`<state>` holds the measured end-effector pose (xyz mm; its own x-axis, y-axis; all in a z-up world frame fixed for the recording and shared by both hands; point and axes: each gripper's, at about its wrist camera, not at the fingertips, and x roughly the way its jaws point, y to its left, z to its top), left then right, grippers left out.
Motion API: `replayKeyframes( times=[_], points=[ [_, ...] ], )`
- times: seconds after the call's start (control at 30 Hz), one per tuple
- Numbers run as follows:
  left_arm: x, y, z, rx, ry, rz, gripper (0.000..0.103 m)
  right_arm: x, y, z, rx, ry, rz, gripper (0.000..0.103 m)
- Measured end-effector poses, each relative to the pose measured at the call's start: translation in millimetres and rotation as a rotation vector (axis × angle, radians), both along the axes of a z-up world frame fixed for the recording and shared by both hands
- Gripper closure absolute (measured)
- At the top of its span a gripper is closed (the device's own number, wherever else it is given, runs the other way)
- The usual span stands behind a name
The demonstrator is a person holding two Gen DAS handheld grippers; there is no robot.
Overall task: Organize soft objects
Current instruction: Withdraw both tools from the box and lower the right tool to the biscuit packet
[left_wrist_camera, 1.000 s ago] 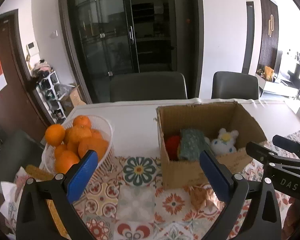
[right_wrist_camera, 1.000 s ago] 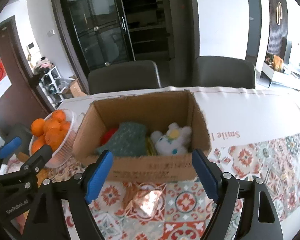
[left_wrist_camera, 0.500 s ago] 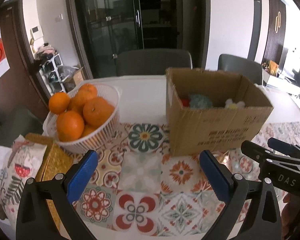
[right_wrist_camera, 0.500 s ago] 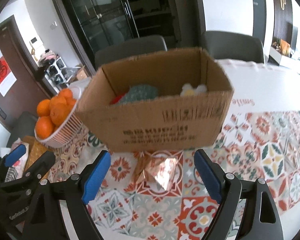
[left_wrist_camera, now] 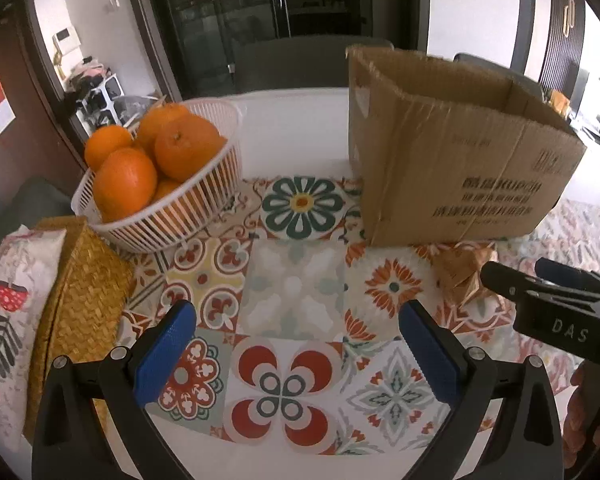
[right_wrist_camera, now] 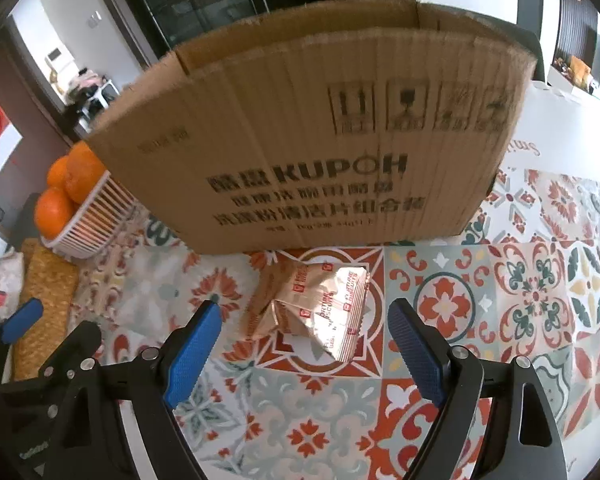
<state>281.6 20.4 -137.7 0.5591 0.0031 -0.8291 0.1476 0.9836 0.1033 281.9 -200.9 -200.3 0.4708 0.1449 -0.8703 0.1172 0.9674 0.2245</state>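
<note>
The right gripper is tilting steeply down over the patterned tablecloth, its blue pads spread wide and empty, with a shiny foil snack packet lying just beyond them, apart from both. Behind the packet a cardboard box is standing. The left gripper, likewise gaping and holding nothing, is pointing down beside a white basket of oranges.

"KUPOH" on the cardboard box, "DAS" on the right tool, seemingly "FORTUNE BISCUITS" on the foil packet
</note>
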Motion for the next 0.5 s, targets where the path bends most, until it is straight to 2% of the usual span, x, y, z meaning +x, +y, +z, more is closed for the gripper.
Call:
replayKeyframes(
  times=[0.2,0.43,0.5],
  points=[
    [5,2,-15,0.011,0.024,0.0,0.0,9,2,-19,0.016,0.032,0.011,0.017],
    [15,4,-31,-0.024,0.07,0.011,0.0,19,6,-30,0.009,0.052,0.026,0.017],
    [18,5,-33,-0.034,0.08,0.017,0.003,22,6,-33,0.013,0.057,0.032,0.017]
  ],
)
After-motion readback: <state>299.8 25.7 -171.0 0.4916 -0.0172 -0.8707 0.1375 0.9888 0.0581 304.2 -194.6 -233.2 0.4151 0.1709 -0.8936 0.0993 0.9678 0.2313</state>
